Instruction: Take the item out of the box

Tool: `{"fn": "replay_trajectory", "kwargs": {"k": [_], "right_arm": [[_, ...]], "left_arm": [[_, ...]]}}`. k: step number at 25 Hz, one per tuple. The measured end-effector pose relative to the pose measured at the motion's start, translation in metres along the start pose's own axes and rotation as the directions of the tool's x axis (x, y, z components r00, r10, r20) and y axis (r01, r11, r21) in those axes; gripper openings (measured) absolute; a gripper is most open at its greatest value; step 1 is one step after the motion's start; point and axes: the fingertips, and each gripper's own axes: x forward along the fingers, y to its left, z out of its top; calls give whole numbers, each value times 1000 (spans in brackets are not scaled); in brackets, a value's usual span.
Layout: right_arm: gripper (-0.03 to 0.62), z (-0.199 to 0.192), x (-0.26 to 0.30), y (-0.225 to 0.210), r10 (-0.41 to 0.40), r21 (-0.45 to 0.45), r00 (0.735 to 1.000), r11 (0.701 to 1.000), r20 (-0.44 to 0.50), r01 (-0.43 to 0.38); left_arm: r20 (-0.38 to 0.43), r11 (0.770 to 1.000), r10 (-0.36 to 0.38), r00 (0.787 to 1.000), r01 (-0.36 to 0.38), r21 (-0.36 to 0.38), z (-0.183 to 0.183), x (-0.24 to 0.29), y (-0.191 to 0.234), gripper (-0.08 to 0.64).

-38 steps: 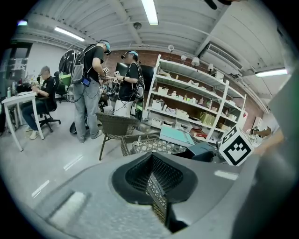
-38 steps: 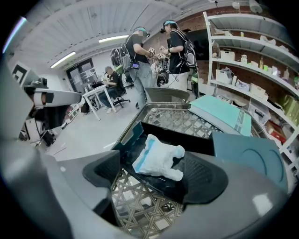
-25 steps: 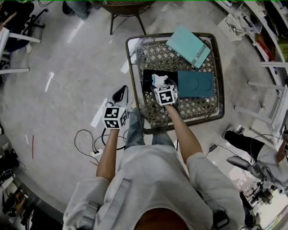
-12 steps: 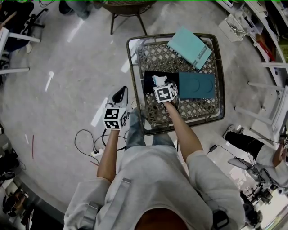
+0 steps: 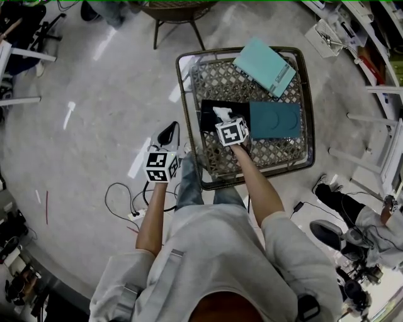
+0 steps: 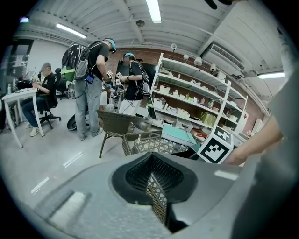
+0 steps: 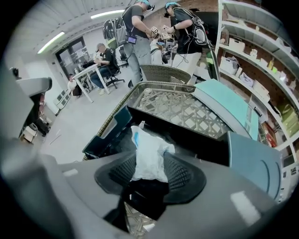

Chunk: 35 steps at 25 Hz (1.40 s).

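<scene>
An open black box [image 5: 208, 107] lies on the wicker table [image 5: 189, 119], and a crumpled white pouch [image 5: 221, 113] sticks up out of it. My right gripper [image 5: 223, 119] reaches into the box from the near side. Its jaws are closing, and in the right gripper view the pads [image 7: 182, 175] touch both sides of the pouch [image 7: 149, 156], which fills the gap of the gripper [image 7: 150, 173]. The box's dark inside [image 7: 196, 140] shows behind the pouch. My left gripper [image 5: 167, 133] hangs over the floor left of the table, jaws together and empty [image 6: 152, 179].
A dark teal lid [image 5: 274, 118] lies right of the box, and a light teal box [image 5: 266, 65] rests at the table's far corner. A wicker chair [image 5: 176, 16] stands beyond the table. People [image 6: 91, 88] stand farther off, and shelves [image 6: 196, 102] line the right side.
The right gripper has pushed slightly farther into the box and its jaws have drawn in around the white pouch. The left gripper has not moved.
</scene>
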Motion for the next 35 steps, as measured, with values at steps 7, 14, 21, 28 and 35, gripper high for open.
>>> {"fn": "replay_trajectory", "kwargs": {"k": [7, 14, 21, 28, 35], "right_arm": [[184, 9, -20, -7, -6, 13, 997, 1000, 73, 5], [184, 18, -50, -13, -29, 36, 980, 999, 199, 22], [184, 27, -90, -11, -30, 33, 939, 999, 344, 20], [183, 33, -129, -17, -40, 22, 893, 999, 448, 34], [179, 53, -165, -28, -79, 47, 844, 997, 531, 63]], "left_arm": [[4, 1000, -11, 1000, 11, 3, 2, 2, -5, 2], [11, 1000, -23, 1000, 23, 19, 9, 2, -12, 2], [17, 999, -29, 999, 28, 40, 17, 0, -16, 2], [35, 998, -23, 999, 21, 60, 29, -5, -21, 2], [81, 997, -23, 996, 16, 79, 53, -11, -30, 2]]}}
